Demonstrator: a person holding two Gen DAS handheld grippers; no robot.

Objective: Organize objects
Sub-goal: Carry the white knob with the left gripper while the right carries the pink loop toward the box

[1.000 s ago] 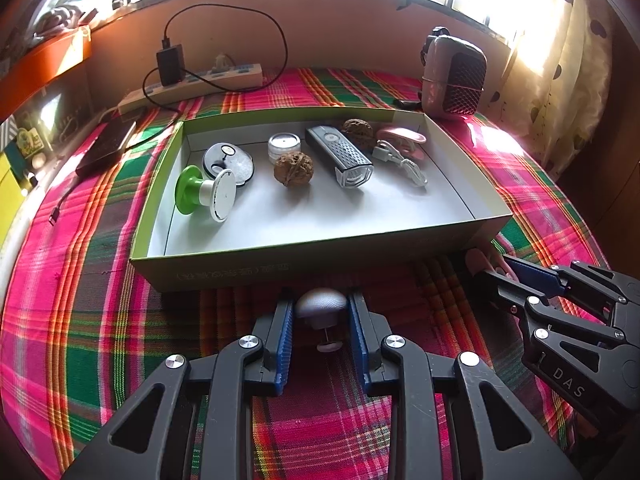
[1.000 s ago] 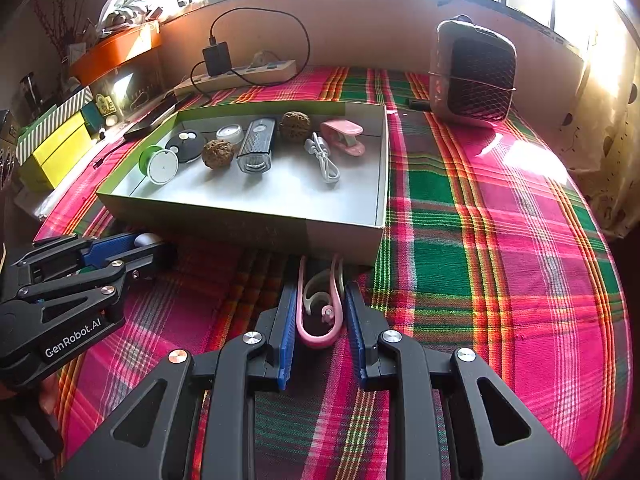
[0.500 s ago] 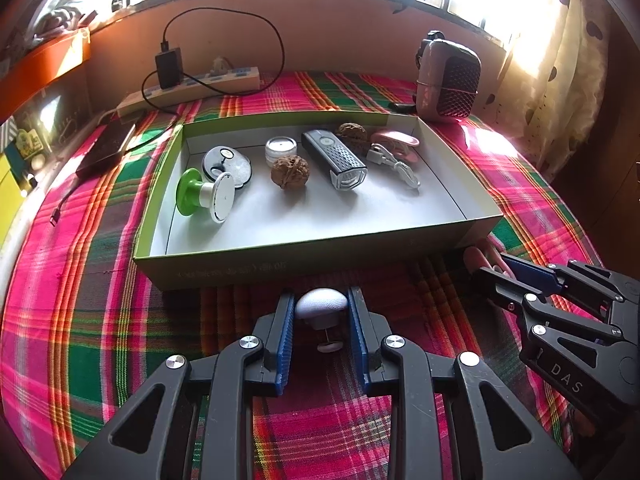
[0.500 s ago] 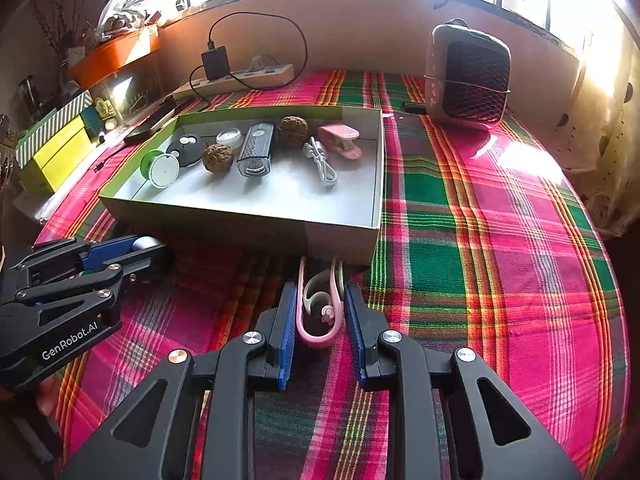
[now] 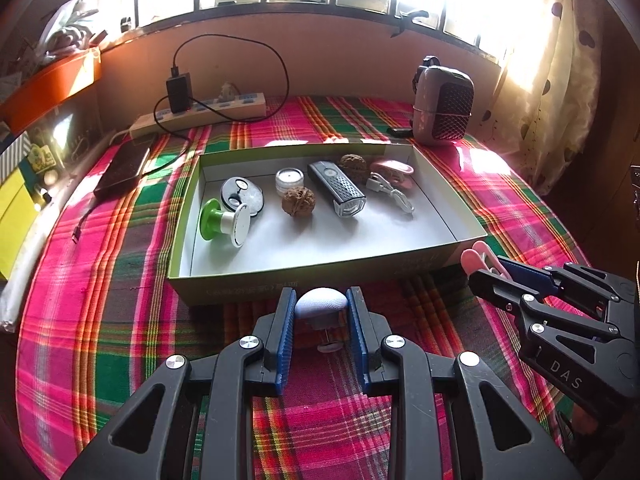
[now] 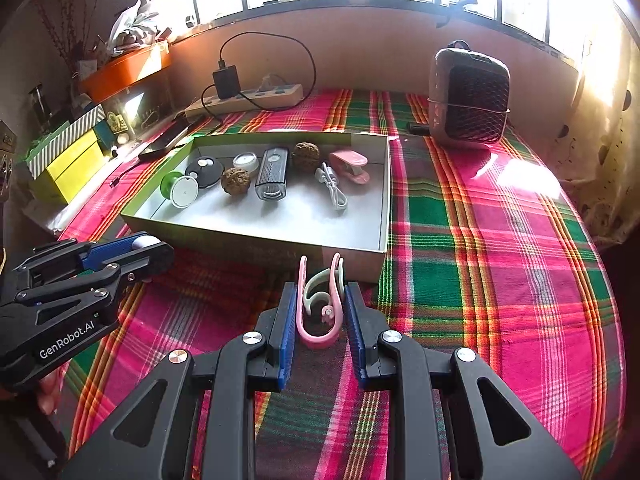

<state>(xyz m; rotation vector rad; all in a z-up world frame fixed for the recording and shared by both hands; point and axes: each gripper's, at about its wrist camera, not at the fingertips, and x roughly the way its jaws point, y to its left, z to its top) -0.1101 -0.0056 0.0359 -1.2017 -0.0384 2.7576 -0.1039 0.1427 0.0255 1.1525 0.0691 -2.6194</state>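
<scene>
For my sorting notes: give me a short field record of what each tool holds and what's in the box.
left tool: shut on white mushroom-shaped knob
right tool: shut on pink U-shaped plastic clip
shallow green cardboard box: two walnuts, bike light, green spool, white cable, pink clip, round tin, black disc
surface: plaid cloth
</scene>
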